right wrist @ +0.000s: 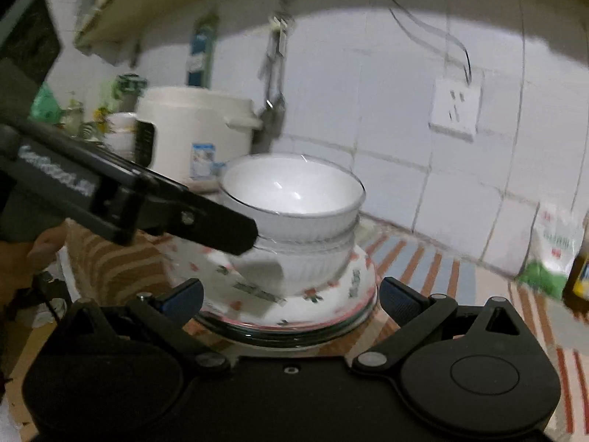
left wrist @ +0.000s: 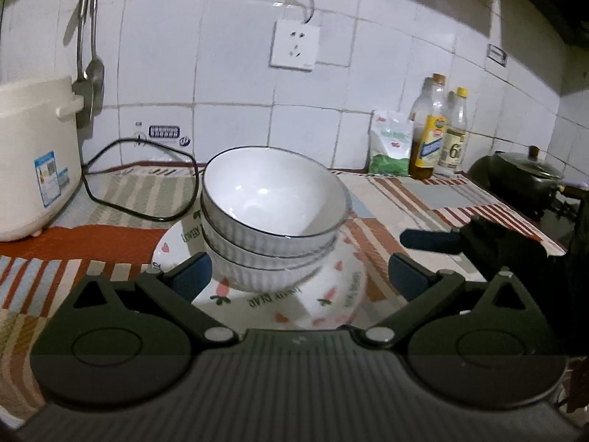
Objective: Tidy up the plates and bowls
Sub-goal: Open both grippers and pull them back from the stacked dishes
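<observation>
Several white ribbed bowls with dark rims are nested in a stack (left wrist: 272,217) on a stack of white plates with strawberry prints (left wrist: 331,294) on the patterned cloth. My left gripper (left wrist: 300,278) is open, its blue pads either side of the bowl stack's base, above the plates. My right gripper (right wrist: 291,294) is open just in front of the plate stack (right wrist: 294,302), with the bowls (right wrist: 294,217) beyond. The left gripper's finger (right wrist: 206,221) reaches in beside the bowls. The right gripper's finger (left wrist: 430,239) shows at the right in the left wrist view.
A white rice cooker (left wrist: 33,162) stands at the left with its black cord (left wrist: 121,199) on the cloth. Sauce bottles (left wrist: 430,136) and a green-white bag (left wrist: 390,143) stand by the tiled wall. A dark lidded wok (left wrist: 522,180) sits at the far right. Ladles (left wrist: 88,70) hang on the wall.
</observation>
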Demonstrator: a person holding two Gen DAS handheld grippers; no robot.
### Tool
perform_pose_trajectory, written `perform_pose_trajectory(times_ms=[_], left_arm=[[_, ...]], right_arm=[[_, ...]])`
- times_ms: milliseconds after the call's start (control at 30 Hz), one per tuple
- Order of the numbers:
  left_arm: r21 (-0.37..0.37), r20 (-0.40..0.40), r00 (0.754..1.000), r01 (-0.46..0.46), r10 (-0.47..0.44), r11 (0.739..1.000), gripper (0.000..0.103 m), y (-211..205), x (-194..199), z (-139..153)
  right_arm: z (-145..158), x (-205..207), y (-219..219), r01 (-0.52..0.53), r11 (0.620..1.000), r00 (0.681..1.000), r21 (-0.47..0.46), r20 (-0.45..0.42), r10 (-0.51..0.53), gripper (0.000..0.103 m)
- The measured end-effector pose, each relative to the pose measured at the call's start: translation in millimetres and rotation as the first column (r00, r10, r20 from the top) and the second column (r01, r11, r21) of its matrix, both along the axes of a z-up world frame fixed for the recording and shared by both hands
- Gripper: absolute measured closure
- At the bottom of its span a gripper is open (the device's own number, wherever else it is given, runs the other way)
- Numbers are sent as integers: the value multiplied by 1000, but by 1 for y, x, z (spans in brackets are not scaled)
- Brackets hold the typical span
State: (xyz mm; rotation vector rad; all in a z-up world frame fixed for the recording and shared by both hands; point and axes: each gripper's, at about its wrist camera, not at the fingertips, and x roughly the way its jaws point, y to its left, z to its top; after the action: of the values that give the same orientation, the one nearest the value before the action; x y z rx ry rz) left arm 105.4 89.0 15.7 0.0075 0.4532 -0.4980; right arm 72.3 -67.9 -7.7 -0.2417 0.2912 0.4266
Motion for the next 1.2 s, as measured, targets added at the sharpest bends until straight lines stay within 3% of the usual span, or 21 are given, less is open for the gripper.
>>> perform_pose_trajectory(times_ms=[267, 467, 600, 967, 1200], left_arm=[[18, 10, 1000, -24, 24, 1000, 0, -4, -52, 19], [36, 13, 998, -61, 61, 997, 0, -9, -81, 28], [37, -2, 990, -141, 141, 989, 0, -13, -89, 24], [49, -1, 982, -190, 190, 981, 0, -18, -105, 21], [104, 30, 974, -226, 224, 969, 0, -34, -115, 25]], right_arm=[[22, -49, -5, 23, 1000, 999, -9, 42, -22, 0], [44, -70, -27, 126, 989, 992, 75, -33, -124, 0], [51, -85, -44, 252, 957, 964, 142, -118, -237, 0], [50, -117, -68, 416, 902, 908, 119, -113, -404, 0], [62, -125, -75, 494, 863, 867, 105, -133, -480, 0]])
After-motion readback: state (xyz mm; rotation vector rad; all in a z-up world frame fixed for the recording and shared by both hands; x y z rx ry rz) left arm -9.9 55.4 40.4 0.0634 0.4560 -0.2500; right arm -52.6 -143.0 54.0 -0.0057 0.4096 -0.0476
